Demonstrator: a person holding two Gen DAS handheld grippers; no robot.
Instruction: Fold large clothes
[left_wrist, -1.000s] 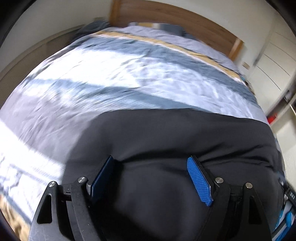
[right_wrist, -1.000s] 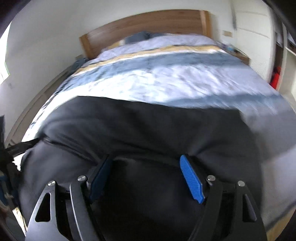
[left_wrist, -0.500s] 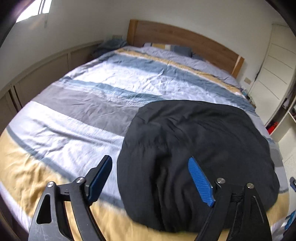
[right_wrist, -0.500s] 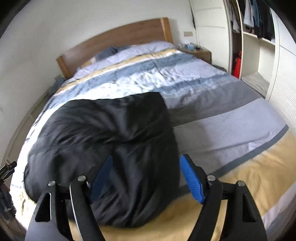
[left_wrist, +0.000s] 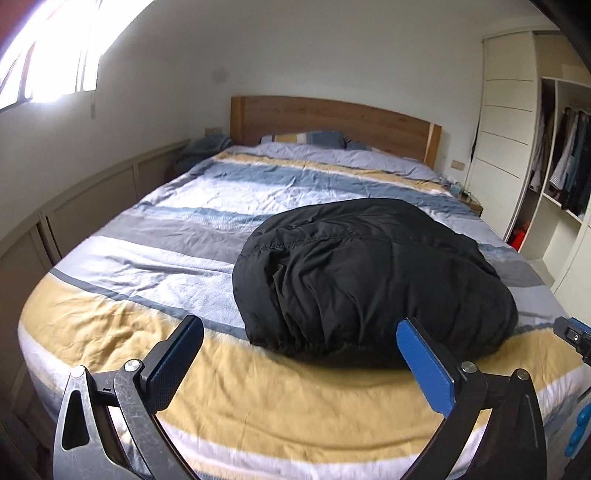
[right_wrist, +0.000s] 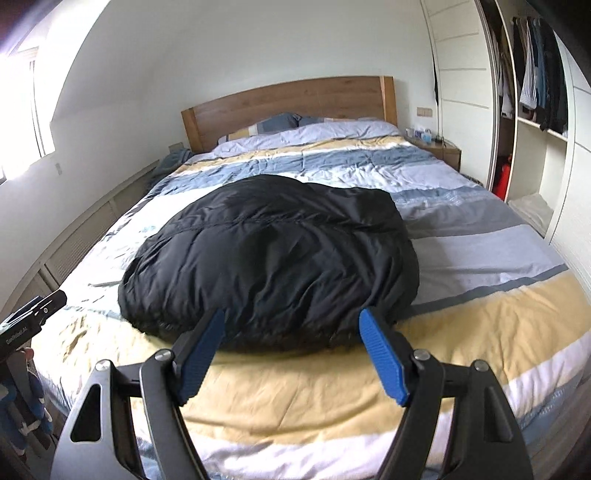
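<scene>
A black puffy jacket (left_wrist: 373, 273) lies folded in a rounded bundle on the striped bed (left_wrist: 155, 258), near its foot end. It also shows in the right wrist view (right_wrist: 273, 258). My left gripper (left_wrist: 300, 354) is open and empty, held back from the bundle above the yellow stripe at the bed's foot. My right gripper (right_wrist: 291, 347) is open and empty, just short of the bundle's near edge. Neither gripper touches the jacket.
The wooden headboard (left_wrist: 332, 118) and pillows (left_wrist: 303, 138) are at the far end. An open wardrobe (right_wrist: 532, 96) with hanging clothes stands on the right, a nightstand (right_wrist: 439, 147) beside the bed. A low panelled wall (left_wrist: 74, 206) runs along the left.
Both grippers have pulled back from over the jacket to beyond the bed's foot. The jacket, close under the jaws a second ago, now lies apart from them as a bundle.
</scene>
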